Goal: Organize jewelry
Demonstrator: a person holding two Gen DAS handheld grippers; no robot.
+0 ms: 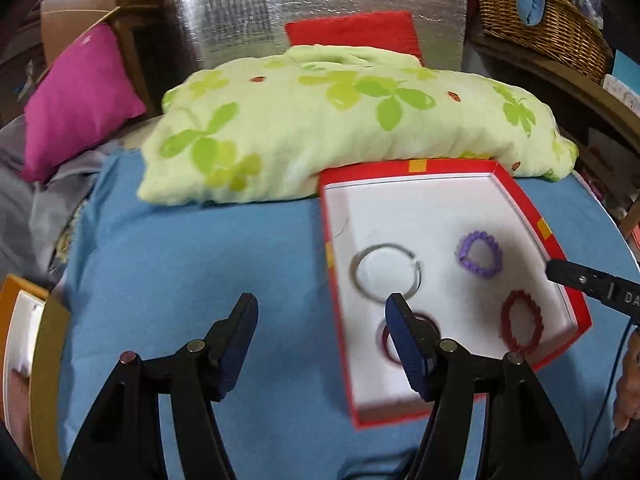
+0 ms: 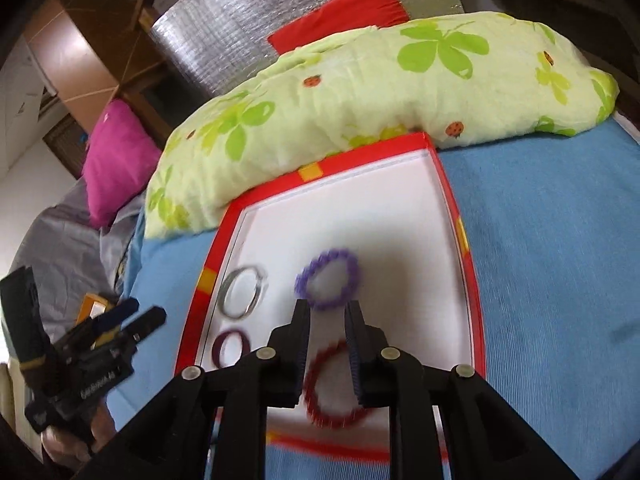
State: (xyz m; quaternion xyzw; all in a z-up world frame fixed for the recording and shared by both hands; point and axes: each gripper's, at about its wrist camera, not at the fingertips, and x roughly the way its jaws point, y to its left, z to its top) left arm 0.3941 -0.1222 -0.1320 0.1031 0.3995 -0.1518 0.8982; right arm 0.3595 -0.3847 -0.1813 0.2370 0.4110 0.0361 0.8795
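A red box lid with a white inside [image 1: 440, 184] [image 2: 448, 188] lies on the blue bed cover. In it lie a silver bangle [image 1: 386, 276] [image 2: 242, 292], a purple beaded bracelet [image 1: 480, 254] [image 2: 328, 278], a red beaded bracelet [image 1: 522, 322] [image 2: 332, 400] and a dark maroon bangle [image 1: 386, 340] [image 2: 230, 346]. My left gripper [image 1: 320, 312] is open and empty over the lid's left edge, its right finger in front of the maroon bangle. My right gripper [image 2: 327, 314] is open and empty above the red bracelet, just short of the purple one. It shows in the left wrist view [image 1: 592, 284].
A pale green leaf-print pillow [image 1: 340, 124] [image 2: 380, 112] lies against the lid's far side. A pink cushion [image 1: 76, 100], a red cushion [image 1: 352, 32] and a wicker basket [image 1: 540, 20] stand behind. An orange and white box [image 1: 20, 332] sits at the left.
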